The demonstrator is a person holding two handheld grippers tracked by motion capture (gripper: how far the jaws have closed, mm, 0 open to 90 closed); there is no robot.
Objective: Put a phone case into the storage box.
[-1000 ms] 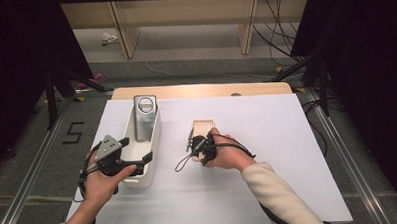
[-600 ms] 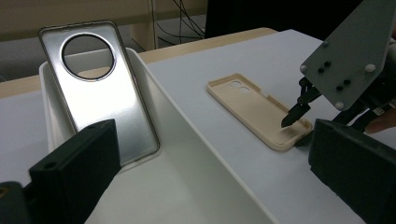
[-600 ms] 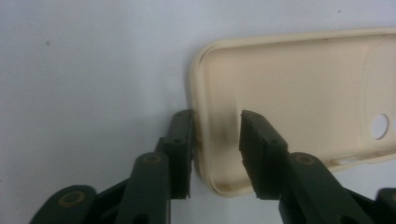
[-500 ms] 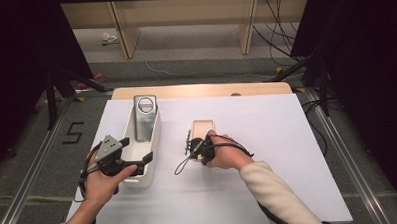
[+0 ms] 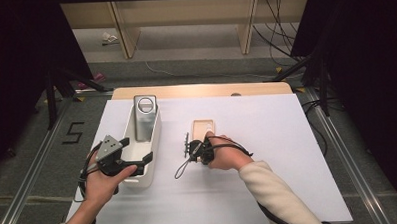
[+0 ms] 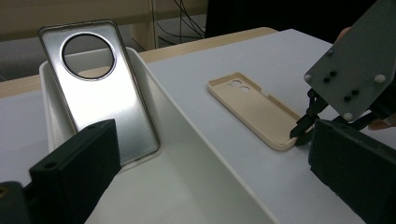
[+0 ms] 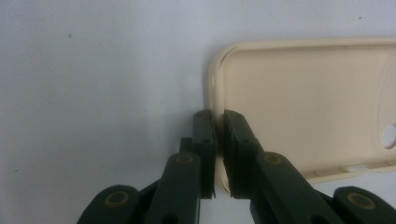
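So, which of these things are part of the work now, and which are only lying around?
In use:
- beige phone case, its near edge pinched by the right gripper
- white tray, which the left gripper straddles with open jaws
- silver phone case leaning in that tray

Lying about:
- cables on the floor beyond the table

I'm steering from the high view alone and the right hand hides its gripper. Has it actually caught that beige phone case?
Observer: Yes. In the right gripper view, the right gripper pinches the beige phone case by its near rim.
Operator: Is the case lifted?
Observer: Cannot tell; the left gripper view shows it low against the table.
Operator: And the left gripper?
Observer: The left gripper is open, straddling the white tray's wall.
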